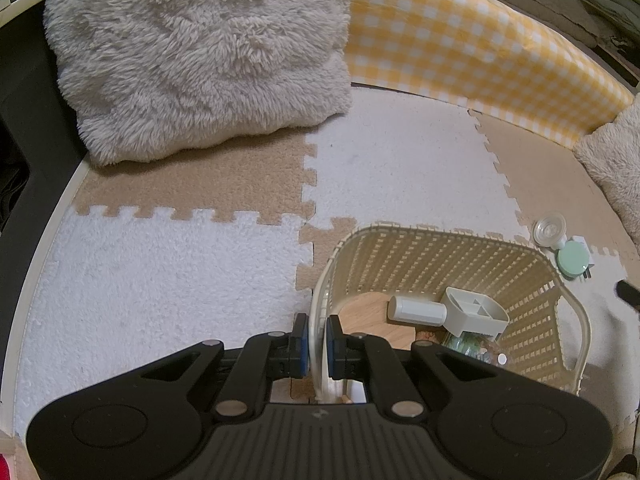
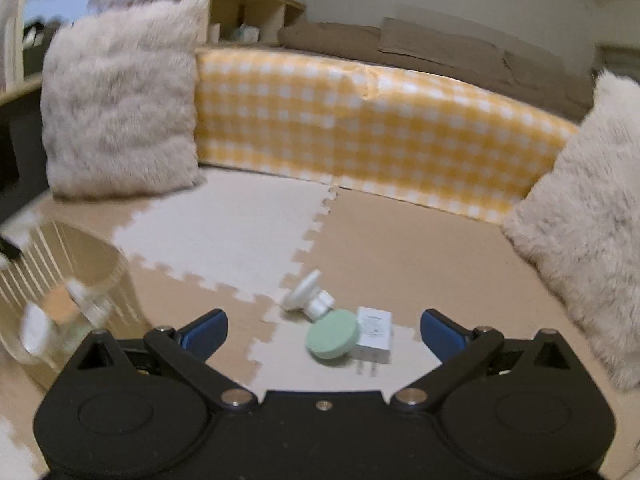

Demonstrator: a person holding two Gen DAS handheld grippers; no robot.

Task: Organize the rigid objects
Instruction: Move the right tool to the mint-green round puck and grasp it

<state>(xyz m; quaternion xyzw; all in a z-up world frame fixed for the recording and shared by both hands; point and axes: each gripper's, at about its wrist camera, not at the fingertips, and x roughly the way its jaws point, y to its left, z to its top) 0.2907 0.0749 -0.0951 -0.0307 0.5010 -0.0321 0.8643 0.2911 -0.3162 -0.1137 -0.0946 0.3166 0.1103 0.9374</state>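
Observation:
My left gripper (image 1: pixel 317 330) is shut on the near rim of a cream woven basket (image 1: pixel 440 256) that stands on the foam mat. Inside the basket lie a white cylinder (image 1: pixel 418 310), a grey compartment box (image 1: pixel 474 312) and some small clutter underneath. My right gripper (image 2: pixel 324 330) is open and empty, its blue pads wide apart. Just ahead of it on the mat lie a mint green round puck (image 2: pixel 331 334), a white plug adapter (image 2: pixel 374 335) and a clear white funnel-shaped part (image 2: pixel 306 292). The same three items show right of the basket, puck (image 1: pixel 573 261), funnel part (image 1: pixel 549 232).
A fluffy cream cushion (image 1: pixel 200 52) leans at the back left and another (image 2: pixel 584 216) at the right. A yellow checked padded wall (image 2: pixel 360 128) closes the back. The floor is beige and white puzzle mat (image 1: pixel 168 264). The basket (image 2: pixel 52 264) shows blurred at the left of the right wrist view.

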